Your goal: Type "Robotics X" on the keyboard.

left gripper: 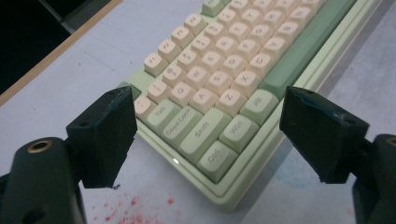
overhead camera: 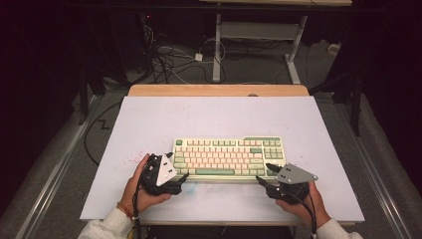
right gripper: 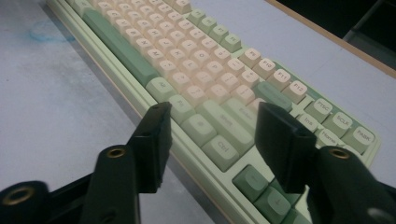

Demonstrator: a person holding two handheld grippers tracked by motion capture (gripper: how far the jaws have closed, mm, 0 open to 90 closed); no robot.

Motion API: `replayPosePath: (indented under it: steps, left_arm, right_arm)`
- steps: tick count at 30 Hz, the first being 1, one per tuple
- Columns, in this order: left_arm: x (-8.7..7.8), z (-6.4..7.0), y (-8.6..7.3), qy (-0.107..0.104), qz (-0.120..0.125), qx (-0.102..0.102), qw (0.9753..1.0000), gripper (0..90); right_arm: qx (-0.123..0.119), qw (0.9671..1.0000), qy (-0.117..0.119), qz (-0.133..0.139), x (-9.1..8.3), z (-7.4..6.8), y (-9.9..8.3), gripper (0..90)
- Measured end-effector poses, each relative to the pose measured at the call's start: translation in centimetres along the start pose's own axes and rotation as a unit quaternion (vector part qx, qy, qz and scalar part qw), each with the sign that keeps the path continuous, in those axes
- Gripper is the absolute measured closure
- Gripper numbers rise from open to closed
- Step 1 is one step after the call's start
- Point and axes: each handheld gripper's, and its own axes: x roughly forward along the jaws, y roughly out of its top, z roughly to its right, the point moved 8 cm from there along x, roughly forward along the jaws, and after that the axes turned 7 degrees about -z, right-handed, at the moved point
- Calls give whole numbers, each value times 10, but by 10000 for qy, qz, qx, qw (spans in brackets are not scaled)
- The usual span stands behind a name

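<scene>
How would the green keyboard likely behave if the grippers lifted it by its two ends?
The keyboard looks like one thick solid case, so probably stiff. It lies flat and wide, so rolling seems unlikely. Its smooth edges might slip.

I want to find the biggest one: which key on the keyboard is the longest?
The long green space bar in the keyboard's front row; every other key is much shorter.

Your surface [overhead camera: 149, 119] is a pale grey board with a bare wooden strip along its far edge. A green and cream keyboard [overhead camera: 229, 158] lies flat on it near the middle of the near edge. Red specks [overhead camera: 130, 159] dot the board left of it.
</scene>
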Motion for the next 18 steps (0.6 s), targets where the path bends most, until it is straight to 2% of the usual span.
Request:
replayPosePath:
  steps: [9,13,18]
  left_arm:
    - [-7,0,-21,-133,-162,-220,9995,177]
    - [-8,3,-25,-192,-208,-257,9993,177]
    - [-6,6,-24,-231,-238,-220,9992,177]
  right_arm:
    - [-37,9993,316,-184,12,-4,14,839]
    - [-42,9990,393,-218,17,-5,24,895]
    - [-30,9985,500,-241,29,-4,38,900]
